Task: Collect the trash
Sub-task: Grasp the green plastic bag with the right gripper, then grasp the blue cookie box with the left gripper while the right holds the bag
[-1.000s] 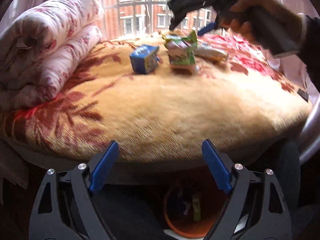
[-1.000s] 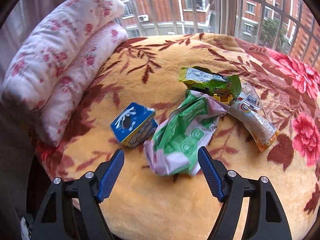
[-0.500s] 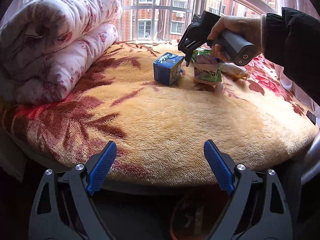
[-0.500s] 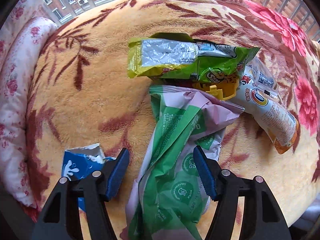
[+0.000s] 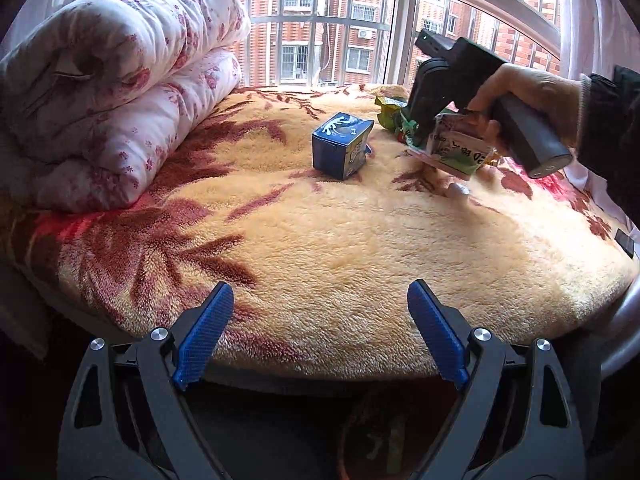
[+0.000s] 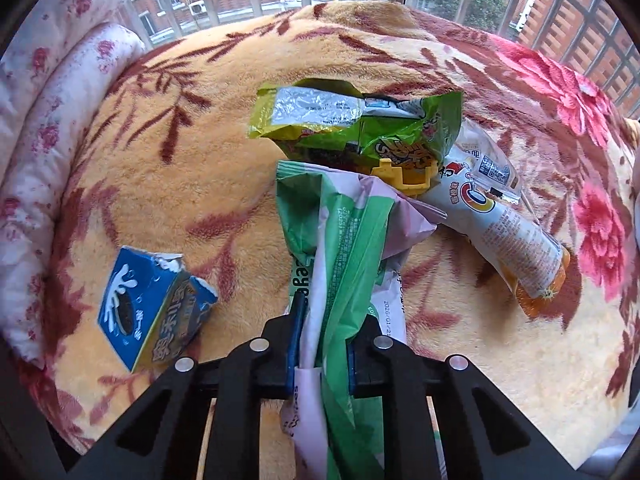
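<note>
right tongs (image 6: pixel 320 344) just clamped on green wrapper (image 6: pixel 344 240)

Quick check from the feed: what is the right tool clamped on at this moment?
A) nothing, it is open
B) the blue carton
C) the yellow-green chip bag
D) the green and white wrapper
D: the right tool has just been closing and its pads now pinch the green and white wrapper, while the blue carton lies untouched beside it.
</note>
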`<state>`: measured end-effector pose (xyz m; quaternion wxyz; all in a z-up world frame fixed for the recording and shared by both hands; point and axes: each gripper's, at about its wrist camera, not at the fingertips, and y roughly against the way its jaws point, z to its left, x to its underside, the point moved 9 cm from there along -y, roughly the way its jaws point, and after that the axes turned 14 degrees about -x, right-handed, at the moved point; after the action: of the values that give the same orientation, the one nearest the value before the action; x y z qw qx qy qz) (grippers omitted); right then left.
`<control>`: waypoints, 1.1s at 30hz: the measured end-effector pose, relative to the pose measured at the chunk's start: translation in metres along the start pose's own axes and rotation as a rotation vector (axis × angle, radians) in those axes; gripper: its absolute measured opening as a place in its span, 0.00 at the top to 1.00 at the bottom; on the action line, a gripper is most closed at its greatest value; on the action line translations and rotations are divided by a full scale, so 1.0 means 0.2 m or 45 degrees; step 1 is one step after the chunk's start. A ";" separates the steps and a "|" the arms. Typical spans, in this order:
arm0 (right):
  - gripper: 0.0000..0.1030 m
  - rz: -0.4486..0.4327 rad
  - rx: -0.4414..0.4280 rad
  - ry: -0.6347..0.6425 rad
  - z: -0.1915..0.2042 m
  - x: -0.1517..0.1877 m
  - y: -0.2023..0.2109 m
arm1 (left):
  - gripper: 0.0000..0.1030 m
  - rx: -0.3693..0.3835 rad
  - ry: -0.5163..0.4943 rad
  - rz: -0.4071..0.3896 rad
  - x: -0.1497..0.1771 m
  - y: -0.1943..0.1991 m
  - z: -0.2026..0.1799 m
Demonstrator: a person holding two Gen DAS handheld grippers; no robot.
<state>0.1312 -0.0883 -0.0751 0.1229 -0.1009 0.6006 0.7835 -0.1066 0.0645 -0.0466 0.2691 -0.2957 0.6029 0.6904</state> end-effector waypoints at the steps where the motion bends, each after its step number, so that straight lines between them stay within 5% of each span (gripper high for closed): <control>1: 0.84 -0.020 -0.039 0.018 0.01 0.01 0.04 | 0.16 -0.007 0.000 0.007 0.00 -0.01 0.00; 11: 0.84 -0.195 -0.199 0.415 0.15 0.33 0.46 | 0.16 -0.034 0.021 0.086 -0.16 -0.16 -0.02; 19: 0.84 -0.287 -0.191 0.617 0.14 0.73 0.62 | 0.16 0.018 -0.157 0.057 -0.35 -0.29 -0.18; 23: 0.84 -0.320 -0.223 0.648 0.11 0.89 0.69 | 0.16 0.057 -0.275 0.042 -0.46 -0.38 -0.28; 33: 0.83 -0.364 -0.291 0.571 -0.04 1.05 0.74 | 0.16 0.147 -0.311 0.163 -0.64 -0.73 -0.36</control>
<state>-0.1151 -0.1168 -0.0063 0.0839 -0.3685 0.5003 0.7790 0.0928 0.0094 -0.0572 0.3124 -0.1543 0.6218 0.7014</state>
